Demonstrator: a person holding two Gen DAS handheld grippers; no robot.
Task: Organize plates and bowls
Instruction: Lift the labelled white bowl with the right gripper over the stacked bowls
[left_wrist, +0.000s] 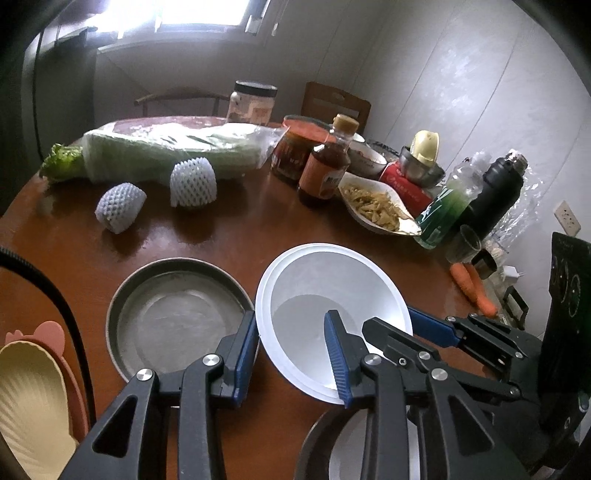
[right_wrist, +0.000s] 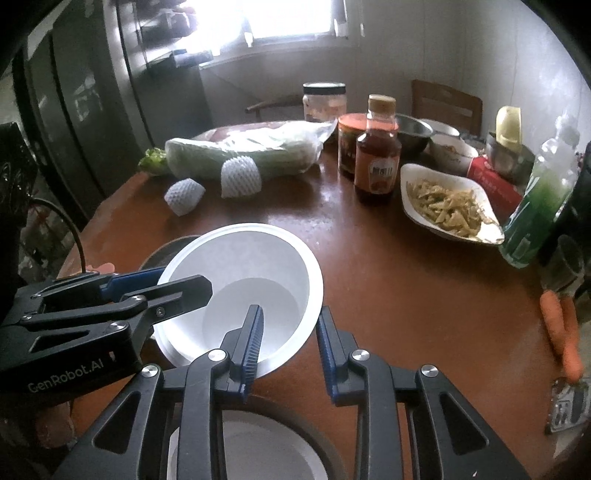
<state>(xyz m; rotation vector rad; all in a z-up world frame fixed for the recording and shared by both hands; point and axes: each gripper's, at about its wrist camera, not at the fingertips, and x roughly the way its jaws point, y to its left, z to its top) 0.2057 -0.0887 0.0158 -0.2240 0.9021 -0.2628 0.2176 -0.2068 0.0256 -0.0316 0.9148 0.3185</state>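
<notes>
Together, both grippers lift one white plastic bowl (left_wrist: 332, 295).
Light, thin, flexible; left gripper (left_wrist: 295, 354) and right gripper (right_wrist: 288, 350) jaws clenched on opposite rims.

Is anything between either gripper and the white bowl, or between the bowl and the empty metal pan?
Nothing visible. The left gripper and right gripper are each shut on the bowl at its rim, and the pan lies right beside it.
</notes>
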